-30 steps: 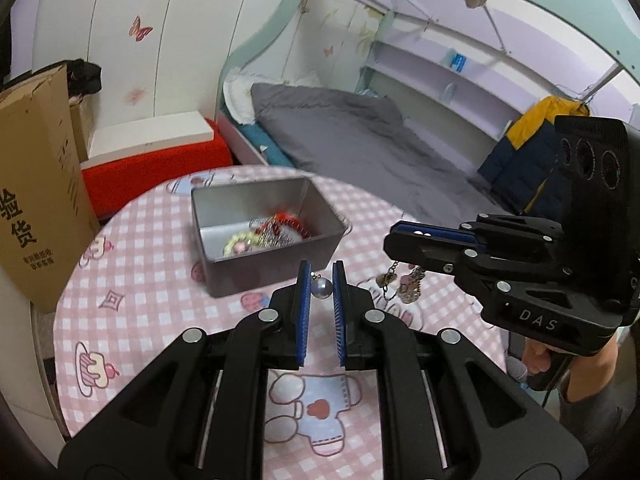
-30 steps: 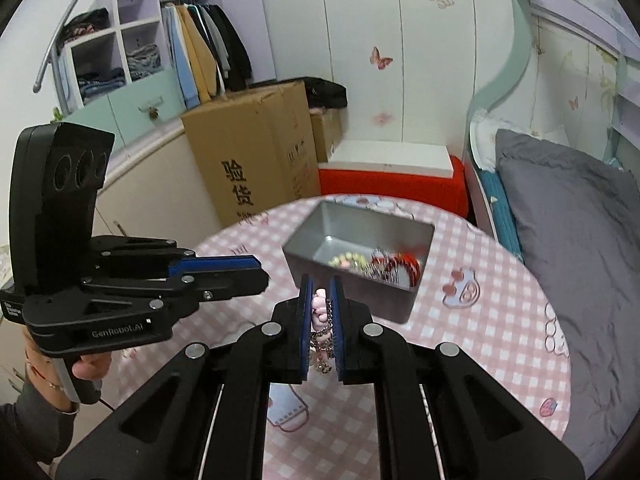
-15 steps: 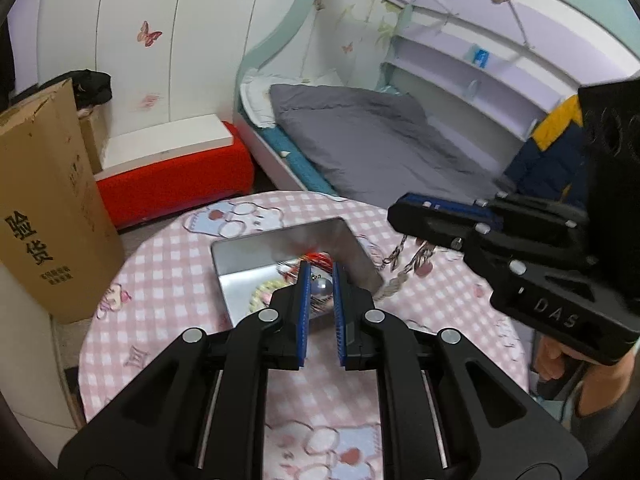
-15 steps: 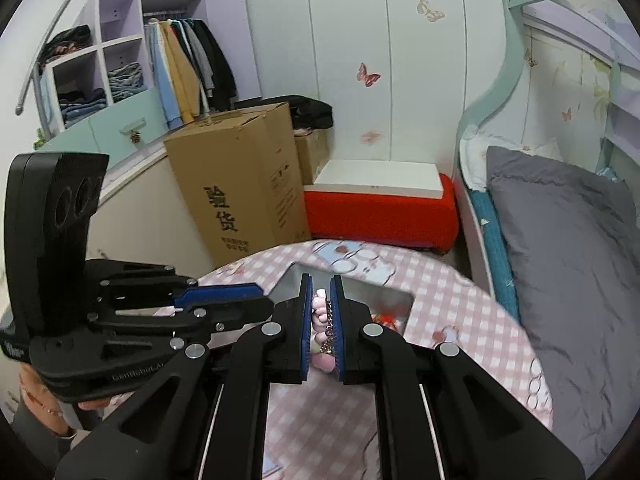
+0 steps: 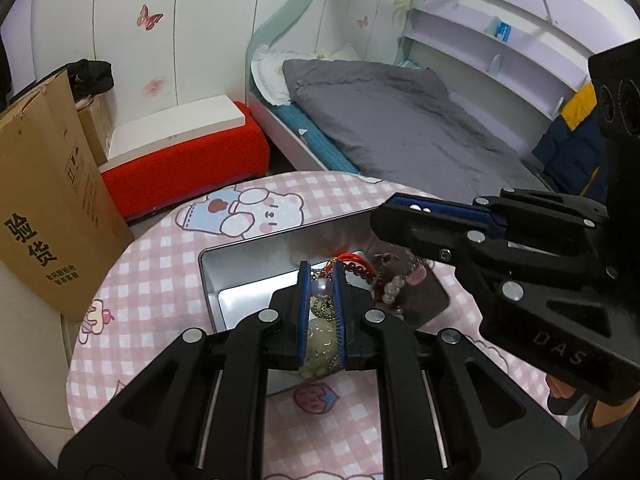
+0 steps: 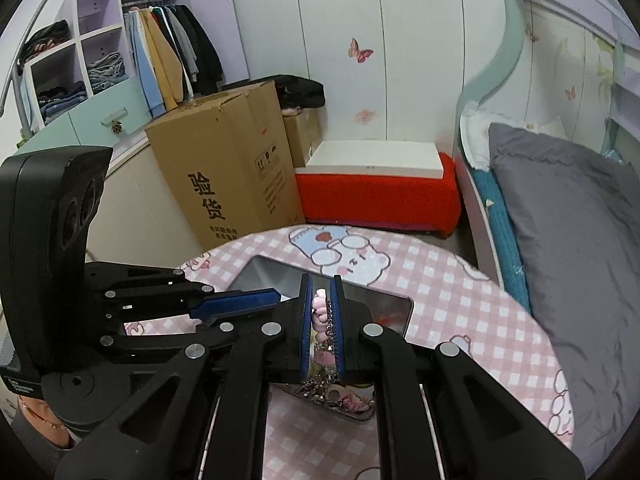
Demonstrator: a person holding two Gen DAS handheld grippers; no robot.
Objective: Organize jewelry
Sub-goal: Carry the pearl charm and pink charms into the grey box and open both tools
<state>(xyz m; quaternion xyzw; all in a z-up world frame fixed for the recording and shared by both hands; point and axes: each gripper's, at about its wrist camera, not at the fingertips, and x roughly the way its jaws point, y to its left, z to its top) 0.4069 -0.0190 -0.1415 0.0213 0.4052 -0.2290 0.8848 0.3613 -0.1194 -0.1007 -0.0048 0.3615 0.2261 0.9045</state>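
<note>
The left gripper (image 5: 320, 289) hangs over the open grey rectangular metal tin (image 5: 244, 264) that sits on the round worktop (image 5: 160, 264) covered with a pink checked cloth bearing cartoon figures. Its blue-padded fingers (image 5: 303, 300) are closed on a pearl-like round bead (image 5: 321, 289), from which a short silvery chain drops toward a pale green beaded bracelet (image 5: 320, 344) lying in the tin; whether that chain joins the bracelet is hard to make out, because the fingers cover both sides of it. Further back in the tin lies a dark red beaded string with a red tassel (image 5: 358, 264), partly masked by the fingers.

The right gripper (image 6: 320, 312) is also above the tin (image 6: 264, 276), and its blue-padded fingers (image 6: 306, 320) are clamped on a silver chain with pink charms (image 6: 323, 320). The chain trails down between the fingers and its lower end gathers in a heap at the tin's near edge, where the gripper body hides most of it. In the left wrist view the same chain shows only as a string of pale beads under the right gripper (image 5: 424, 224), close beside the tin's right wall.

Most of the tin's floor is concealed in both views by the black gripper frames. A tall brown cardboard box with printed characters (image 6: 224, 168) stands past the worktop, and a grey quilted bed (image 6: 568, 216) lies to the right.
</note>
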